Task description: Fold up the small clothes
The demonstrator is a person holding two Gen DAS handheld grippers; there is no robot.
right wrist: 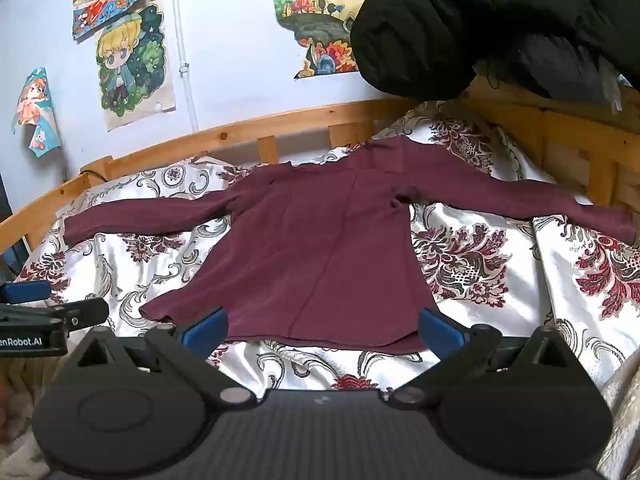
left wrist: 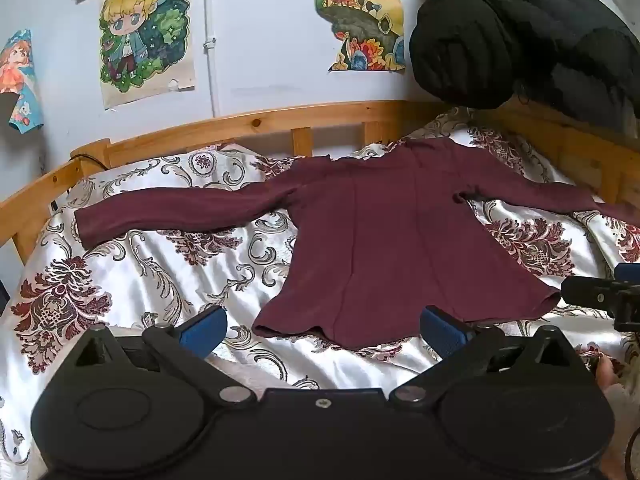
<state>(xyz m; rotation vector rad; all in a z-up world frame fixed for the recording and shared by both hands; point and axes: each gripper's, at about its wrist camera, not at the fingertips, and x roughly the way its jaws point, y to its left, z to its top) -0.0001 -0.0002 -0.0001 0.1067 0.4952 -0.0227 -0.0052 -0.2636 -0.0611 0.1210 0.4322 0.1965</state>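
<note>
A maroon long-sleeved top (left wrist: pixel 384 240) (right wrist: pixel 320 248) lies spread flat on the bed, both sleeves stretched out sideways and its hem nearest me. My left gripper (left wrist: pixel 324 330) hovers just short of the hem's left part, jaws wide apart with nothing between the blue pads (left wrist: pixel 204 330). My right gripper (right wrist: pixel 322 330) sits open over the hem's middle, and its blue pads (right wrist: pixel 440 332) touch nothing. In the left wrist view the right gripper's side shows at the right edge (left wrist: pixel 600 296). The left gripper's side shows at the left edge (right wrist: pixel 52 316) of the right wrist view.
The bed wears a white satin cover with red and grey floral pattern (left wrist: pixel 160 264) (right wrist: pixel 480 264). A wooden bed rail (left wrist: pixel 256 124) (right wrist: pixel 240 132) runs along the back and right. A black padded jacket (left wrist: pixel 520 32) (right wrist: pixel 480 20) hangs over the right corner. Posters (left wrist: pixel 144 36) hang on the wall.
</note>
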